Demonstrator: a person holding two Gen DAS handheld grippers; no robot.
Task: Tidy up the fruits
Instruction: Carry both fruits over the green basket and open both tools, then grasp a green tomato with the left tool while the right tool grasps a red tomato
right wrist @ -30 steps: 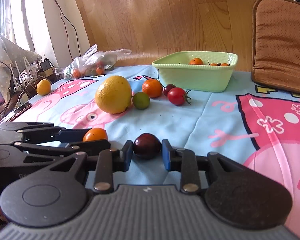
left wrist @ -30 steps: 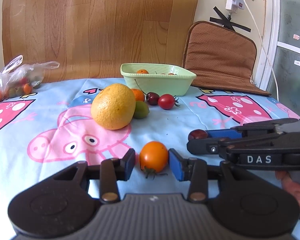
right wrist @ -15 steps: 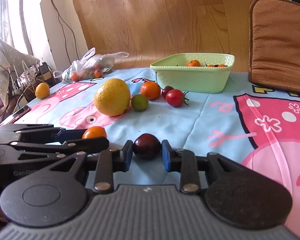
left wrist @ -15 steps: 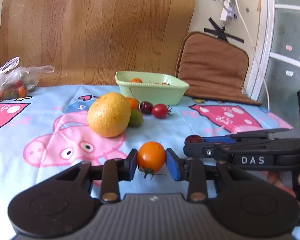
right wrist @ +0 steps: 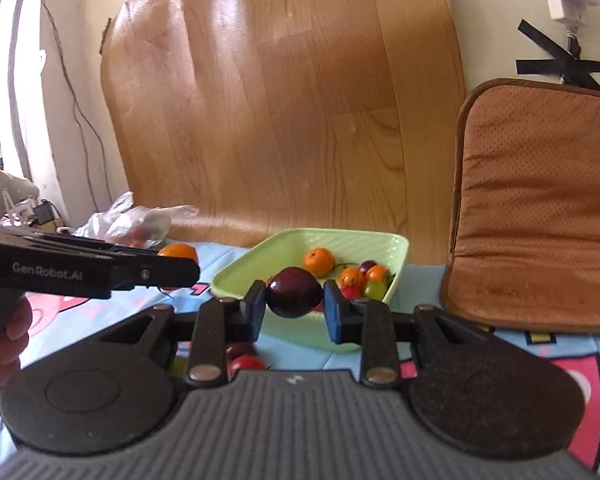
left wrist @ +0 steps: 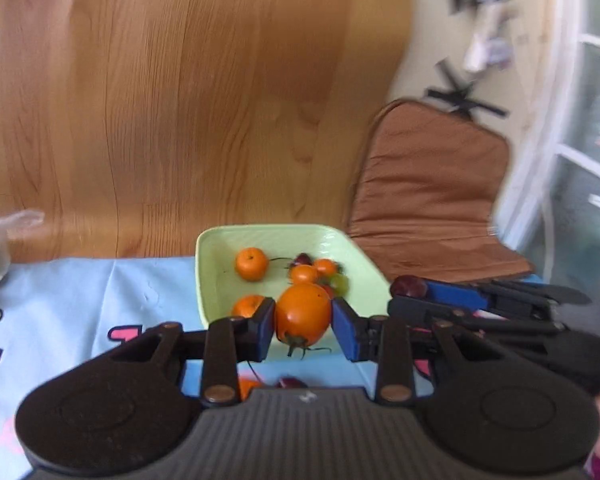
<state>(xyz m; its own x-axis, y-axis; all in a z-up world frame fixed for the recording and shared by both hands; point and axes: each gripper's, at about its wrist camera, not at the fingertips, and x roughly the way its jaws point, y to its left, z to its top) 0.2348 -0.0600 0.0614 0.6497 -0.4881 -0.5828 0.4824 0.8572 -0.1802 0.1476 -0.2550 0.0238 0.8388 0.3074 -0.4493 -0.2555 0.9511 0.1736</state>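
Note:
My left gripper [left wrist: 303,322] is shut on an orange tomato [left wrist: 302,314] and holds it in the air at the near rim of the light green bowl [left wrist: 208,256]. My right gripper [right wrist: 294,300] is shut on a dark purple fruit [right wrist: 293,292], also held up in front of the bowl [right wrist: 396,246]. The bowl holds several small orange, red and green fruits. The right gripper with its purple fruit [left wrist: 408,286] shows in the left wrist view; the left gripper with its tomato [right wrist: 178,252] shows in the right wrist view.
A brown cushion [right wrist: 540,208] leans on the wall to the right of the bowl. A plastic bag of fruit [right wrist: 134,224] lies at the back left. Small red and dark fruits [right wrist: 242,360] lie on the cartoon cloth [left wrist: 100,300] below my fingers.
Both grippers have lifted their fruits off the cloth and moved forward to the bowl. The large orange and the loose fruits have dropped out of view below.

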